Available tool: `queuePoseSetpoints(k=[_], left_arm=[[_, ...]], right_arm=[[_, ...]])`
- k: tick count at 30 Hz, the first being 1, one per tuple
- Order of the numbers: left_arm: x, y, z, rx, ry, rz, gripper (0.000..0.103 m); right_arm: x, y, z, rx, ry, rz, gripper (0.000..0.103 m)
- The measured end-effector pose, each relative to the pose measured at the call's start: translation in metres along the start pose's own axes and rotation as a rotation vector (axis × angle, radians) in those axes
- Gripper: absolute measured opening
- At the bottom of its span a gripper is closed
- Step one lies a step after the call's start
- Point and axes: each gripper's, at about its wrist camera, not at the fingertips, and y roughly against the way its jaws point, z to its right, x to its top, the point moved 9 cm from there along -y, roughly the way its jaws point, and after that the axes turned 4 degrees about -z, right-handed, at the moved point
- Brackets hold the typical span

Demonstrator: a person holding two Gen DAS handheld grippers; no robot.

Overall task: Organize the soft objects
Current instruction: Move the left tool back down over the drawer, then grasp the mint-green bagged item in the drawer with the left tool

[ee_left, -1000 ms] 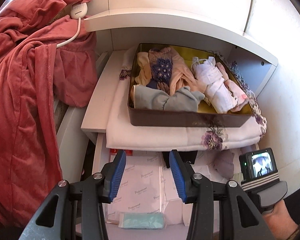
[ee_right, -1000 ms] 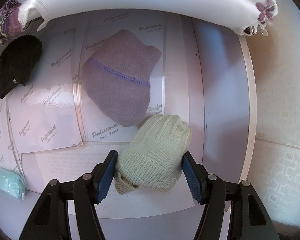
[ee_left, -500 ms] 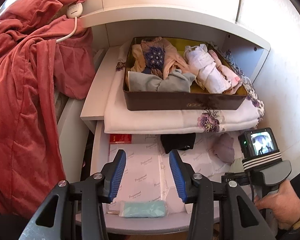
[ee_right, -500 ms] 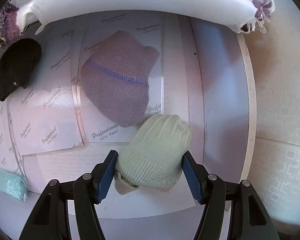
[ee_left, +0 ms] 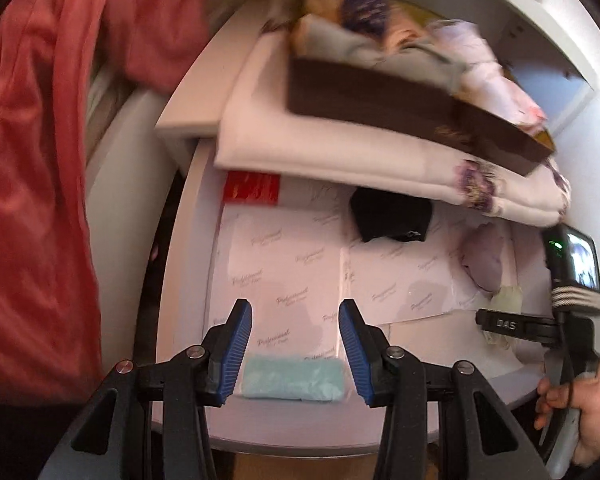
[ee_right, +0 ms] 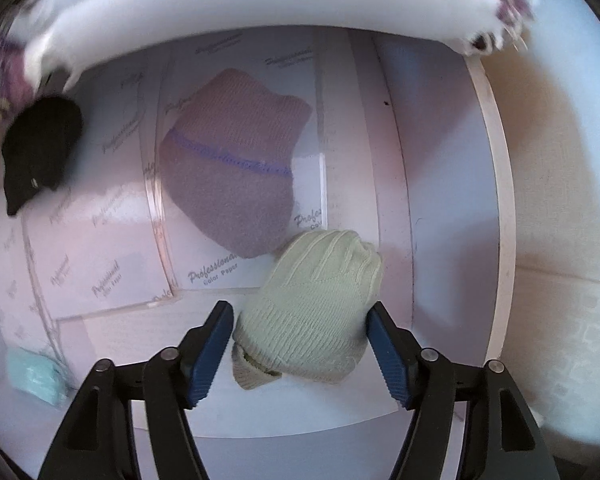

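Note:
A pale green knit hat (ee_right: 312,308) lies on the lower shelf between the open fingers of my right gripper (ee_right: 300,344); the fingers flank it without squeezing. A mauve knit hat (ee_right: 236,168) lies just beyond it, and a black hat (ee_right: 36,152) at the far left. In the left wrist view my left gripper (ee_left: 296,344) is open and empty above a teal cloth (ee_left: 292,378). The black hat (ee_left: 392,216) and mauve hat (ee_left: 484,264) lie further back. The right gripper's body (ee_left: 560,312) shows at the right.
A brown box (ee_left: 400,108) of folded clothes sits on a folded white blanket (ee_left: 340,152) on the upper shelf. A red robe (ee_left: 40,160) hangs at the left. Paper packs (ee_left: 284,280) line the lower shelf. A wall (ee_right: 560,200) is at the right.
The left gripper has pulled back and dropped, so the teal cloth now lies between its fingers and the box sits higher in view. The right gripper stays around the green hat.

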Motion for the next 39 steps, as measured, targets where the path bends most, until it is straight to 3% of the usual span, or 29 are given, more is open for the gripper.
queuePoseSetpoints(k=[10,14,17,21,26,39], left_arm=[[-0.001,-0.007,-0.037,-0.157,0.267,-0.083,0.045],[0.012,0.002,-0.042,-0.164,0.273,-0.079,0.045],[0.012,-0.006,-0.03,-0.161,0.203,-0.147,0.045],[0.001,-0.029,0.001,-0.102,-0.023,-0.304,0.045],[-0.021,-0.058,0.034,-0.075,-0.221,-0.441,0.045],[-0.043,-0.109,0.066,-0.028,-0.372,-0.554,0.045]], right_arm=[[0.001,-0.001,0.007,0.026,-0.037,-0.004,0.071],[0.002,-0.001,0.011,0.032,-0.042,-0.003,0.072],[0.002,-0.001,0.01,0.026,-0.036,-0.005,0.072],[0.002,0.0,0.007,0.021,-0.036,-0.005,0.073],[0.002,0.0,0.003,0.018,-0.034,-0.005,0.073],[0.002,0.004,-0.013,0.005,-0.012,-0.001,0.076]])
